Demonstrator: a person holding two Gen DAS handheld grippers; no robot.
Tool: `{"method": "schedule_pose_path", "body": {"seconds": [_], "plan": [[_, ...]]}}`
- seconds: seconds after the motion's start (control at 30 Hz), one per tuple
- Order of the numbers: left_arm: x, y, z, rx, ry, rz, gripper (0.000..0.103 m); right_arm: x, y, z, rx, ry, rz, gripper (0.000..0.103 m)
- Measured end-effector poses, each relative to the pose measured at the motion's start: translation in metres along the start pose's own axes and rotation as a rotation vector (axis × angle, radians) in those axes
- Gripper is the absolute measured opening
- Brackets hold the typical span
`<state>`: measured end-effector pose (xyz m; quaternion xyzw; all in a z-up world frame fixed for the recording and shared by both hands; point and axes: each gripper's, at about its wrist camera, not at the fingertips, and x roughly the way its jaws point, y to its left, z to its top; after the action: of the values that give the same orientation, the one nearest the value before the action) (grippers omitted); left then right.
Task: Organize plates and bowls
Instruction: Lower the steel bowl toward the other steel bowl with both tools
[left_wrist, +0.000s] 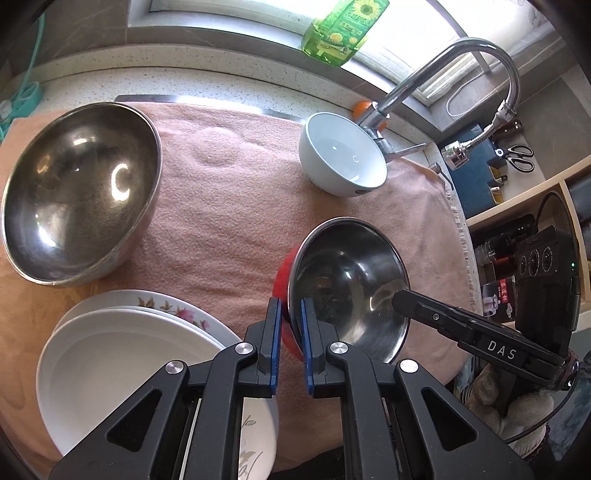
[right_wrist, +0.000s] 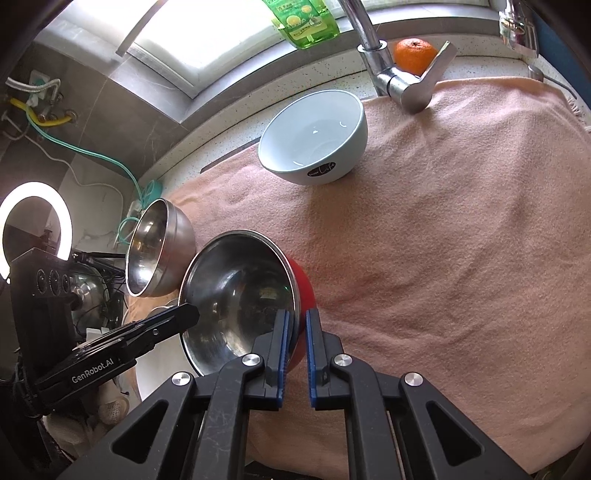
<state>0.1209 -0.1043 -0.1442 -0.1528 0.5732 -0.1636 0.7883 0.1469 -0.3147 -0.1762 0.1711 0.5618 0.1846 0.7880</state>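
Right now both grippers, left (left_wrist: 291, 314) & right (right_wrist: 297, 325), pinch opposite rims of the red-backed steel bowl (left_wrist: 351, 280), tilted over the pink towel (left_wrist: 229, 221).

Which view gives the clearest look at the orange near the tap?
The right wrist view. The orange sits in full sight on the counter behind the faucet, just past the towel's edge. In the left wrist view only a sliver of the orange shows, mostly hidden behind the faucet's base.
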Motion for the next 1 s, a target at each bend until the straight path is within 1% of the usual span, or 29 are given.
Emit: {"method": "schedule_pose_path", "body": {"seconds": [0.47, 0.8, 1.0], "plan": [[-0.030, 0.018, 0.009, -0.049, -0.075, -0.002, 0.008, -0.003, 0.039, 0.012, -0.079, -0.005, 0.018, 0.008], [-0.052, 0.041, 0.019, -0.084, -0.131, 0.006, 0.008, 0.004, 0.073, 0.025, -0.146, 0.001, 0.021, 0.008], [-0.061, 0.056, 0.023, -0.107, -0.147, 0.015, 0.008, 0.010, 0.095, 0.033, -0.191, 0.005, 0.023, 0.008]]}}
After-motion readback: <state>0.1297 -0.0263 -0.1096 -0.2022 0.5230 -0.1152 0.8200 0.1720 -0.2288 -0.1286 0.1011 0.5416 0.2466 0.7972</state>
